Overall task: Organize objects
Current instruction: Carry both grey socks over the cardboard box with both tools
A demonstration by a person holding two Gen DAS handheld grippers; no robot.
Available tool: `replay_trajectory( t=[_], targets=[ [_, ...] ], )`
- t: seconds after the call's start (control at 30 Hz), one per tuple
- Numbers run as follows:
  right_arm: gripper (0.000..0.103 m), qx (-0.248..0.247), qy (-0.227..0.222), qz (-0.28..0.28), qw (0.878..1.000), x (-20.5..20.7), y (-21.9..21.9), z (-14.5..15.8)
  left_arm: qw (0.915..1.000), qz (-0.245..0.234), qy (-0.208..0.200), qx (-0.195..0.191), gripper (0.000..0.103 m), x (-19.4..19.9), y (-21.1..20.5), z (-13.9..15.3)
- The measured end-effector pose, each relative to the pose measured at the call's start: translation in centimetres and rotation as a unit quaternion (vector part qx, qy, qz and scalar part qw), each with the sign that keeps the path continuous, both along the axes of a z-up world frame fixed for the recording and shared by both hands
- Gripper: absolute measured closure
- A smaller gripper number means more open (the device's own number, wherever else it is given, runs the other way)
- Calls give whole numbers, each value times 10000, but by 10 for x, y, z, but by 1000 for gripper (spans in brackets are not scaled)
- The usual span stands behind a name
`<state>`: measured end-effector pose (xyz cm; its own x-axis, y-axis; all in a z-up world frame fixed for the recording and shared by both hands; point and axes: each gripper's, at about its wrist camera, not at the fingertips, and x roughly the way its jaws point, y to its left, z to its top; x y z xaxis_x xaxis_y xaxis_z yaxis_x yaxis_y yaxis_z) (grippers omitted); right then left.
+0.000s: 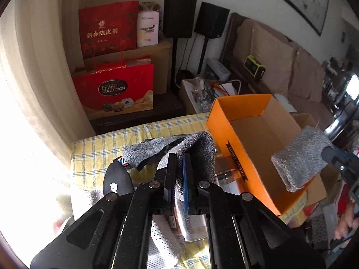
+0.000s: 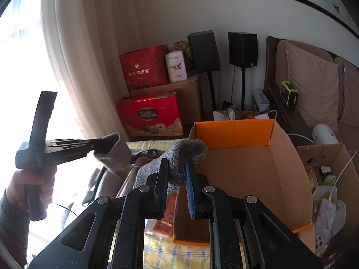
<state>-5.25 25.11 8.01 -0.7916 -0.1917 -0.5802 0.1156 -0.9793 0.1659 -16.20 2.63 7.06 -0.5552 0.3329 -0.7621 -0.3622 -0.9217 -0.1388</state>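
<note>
Grey sock [image 1: 197, 148] clamped in left tool [image 1: 179, 157], beside orange box [image 1: 224, 121]

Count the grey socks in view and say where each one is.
2. One grey sock is clamped in the left gripper above the checked cloth; the other sock is in the right gripper by the orange box. More may lie hidden.

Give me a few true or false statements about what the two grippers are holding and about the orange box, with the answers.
1. The left gripper is shut on a grey sock. True.
2. The right gripper is open and holds nothing. False: it is shut on another grey sock.
3. The orange box is open at the top. True.
4. The orange box is packed full. False: the inside that shows is bare cardboard.
5. The table has a plain white cloth. False: the cloth is yellow check.
</note>
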Motion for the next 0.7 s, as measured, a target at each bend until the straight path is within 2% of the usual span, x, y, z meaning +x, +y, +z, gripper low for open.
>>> replay_trajectory(
  t=[0.2, 0.37, 0.5, 0.7],
  targets=[
    [90, 50, -76, -461, 9989, 5, 41, -6, 9988, -415, 188, 170, 98, 24, 37, 22],
    [90, 68, -201, -819, 9964, 11, 75, -18, 9968, -690, 224, 349, 98, 38, 75, 28],
    [90, 71, -361, -1130, 9929, 13, 103, -33, 9946, -940, 167, 414, 98, 47, 109, 24],
    [90, -1, -603, -1431, 9879, 16, 134, -55, 9927, -1178, -8, 268, 98, 48, 159, 3]
  ],
)
